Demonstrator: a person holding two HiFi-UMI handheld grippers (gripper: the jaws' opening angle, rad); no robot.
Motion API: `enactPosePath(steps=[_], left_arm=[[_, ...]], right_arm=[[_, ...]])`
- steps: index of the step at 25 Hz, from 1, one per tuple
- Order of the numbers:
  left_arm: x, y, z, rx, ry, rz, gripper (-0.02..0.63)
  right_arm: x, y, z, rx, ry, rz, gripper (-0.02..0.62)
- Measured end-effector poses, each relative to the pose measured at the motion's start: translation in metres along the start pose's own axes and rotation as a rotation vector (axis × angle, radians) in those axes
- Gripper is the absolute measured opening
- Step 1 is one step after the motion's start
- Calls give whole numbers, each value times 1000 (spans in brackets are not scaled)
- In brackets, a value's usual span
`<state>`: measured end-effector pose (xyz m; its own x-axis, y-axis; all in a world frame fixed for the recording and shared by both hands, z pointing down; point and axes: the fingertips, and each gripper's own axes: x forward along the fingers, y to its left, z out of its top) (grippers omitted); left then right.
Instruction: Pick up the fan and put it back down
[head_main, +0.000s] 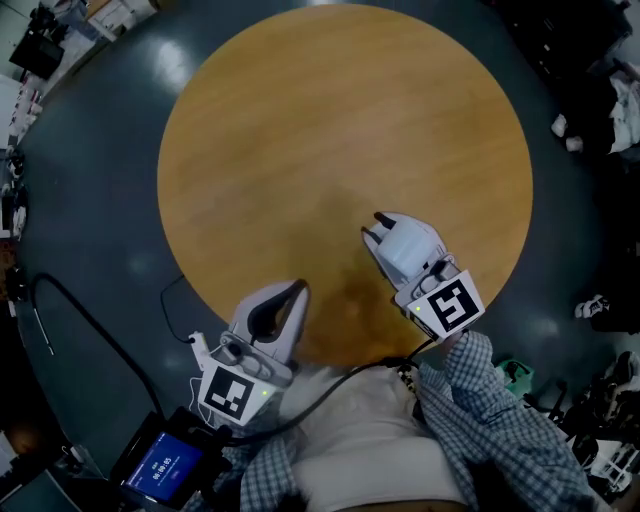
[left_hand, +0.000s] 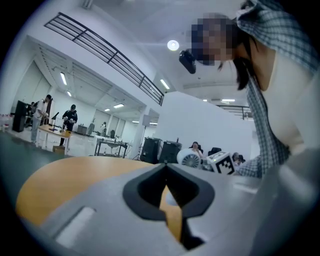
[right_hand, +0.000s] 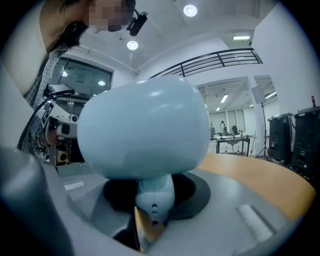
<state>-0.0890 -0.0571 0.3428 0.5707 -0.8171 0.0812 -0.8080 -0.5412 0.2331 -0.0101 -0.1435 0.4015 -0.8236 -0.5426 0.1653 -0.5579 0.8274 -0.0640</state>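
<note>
Fan (right_hand: 145, 130) right up close in the right gripper view: pale blue plastic, a smooth rounded head filling the middle of the shot, and a short neck below it with small dark dots down its length. The right gripper (right_hand: 152, 212) has that neck pinched between its two grey jaws, one on either side. A sliver of the round light-brown wooden table (head_main: 340, 130) shows underneath in the gap.

From the head view, the right gripper (head_main: 382, 228) sits over the table's near-right part, with its marker cube (head_main: 447, 305) toward the person and a checked sleeve (head_main: 480, 400) behind it. The gripper's body covers most of the fan from up there. Whether the fan rests on the wood or hangs clear of it, I can't tell.

On the other side, the left gripper (head_main: 298, 290) hangs at the table's near edge, well apart from the right one. Its jaws are pressed together at the tips with nothing between them; in the left gripper view only tabletop shows through the slot lower down. That same view looks across the table and catches the fan (left_hand: 190, 159) from the front, a white round grille just beside the right gripper's marker cube (left_hand: 221, 162). Dark grey floor (head_main: 100, 200) all round the table.
</note>
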Motion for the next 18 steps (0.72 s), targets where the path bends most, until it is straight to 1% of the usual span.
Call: enactPosePath(steps=[4, 7, 11, 15, 18], left_arm=[[12, -6, 14, 25, -41, -39, -2], [19, -10, 24, 45, -67, -62, -2], [25, -14, 34, 70, -94, -85, -2], [31, -18, 40, 92, -111, -101, -2], [33, -19, 44, 102, -121, -117, -2]], right_arm=[[-12, -1, 24, -13, -20, -13, 104], [-21, -3, 39, -47, -22, -30, 104], [-35, -5, 50, -76, -18, -54, 104], [-46, -6, 61, -62, -19, -74, 104], [-50, -8, 65, -71, -28, -93, 104]])
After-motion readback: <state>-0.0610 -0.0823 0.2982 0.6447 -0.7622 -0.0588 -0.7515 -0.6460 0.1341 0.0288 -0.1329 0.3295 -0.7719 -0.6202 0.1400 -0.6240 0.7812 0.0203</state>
